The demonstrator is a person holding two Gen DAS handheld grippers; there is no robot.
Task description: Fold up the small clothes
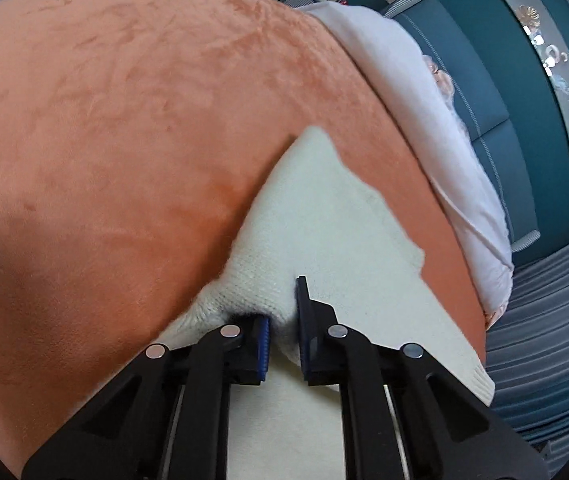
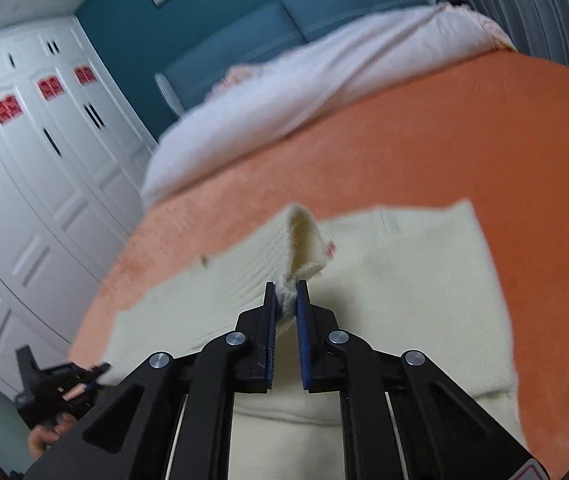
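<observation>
left hand-held gripper [image 1: 284,320] pinches cream sweater [image 1: 324,216]; right hand-held gripper [image 2: 285,300] clamps its cuff

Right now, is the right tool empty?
No, the right tool pinches a raised fold of the cream sweater between its blue pads.

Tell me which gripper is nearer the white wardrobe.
Left. The left gripper grips the cream sweater at the bed edge facing the wardrobe; the right gripper holds it farther in.
</observation>
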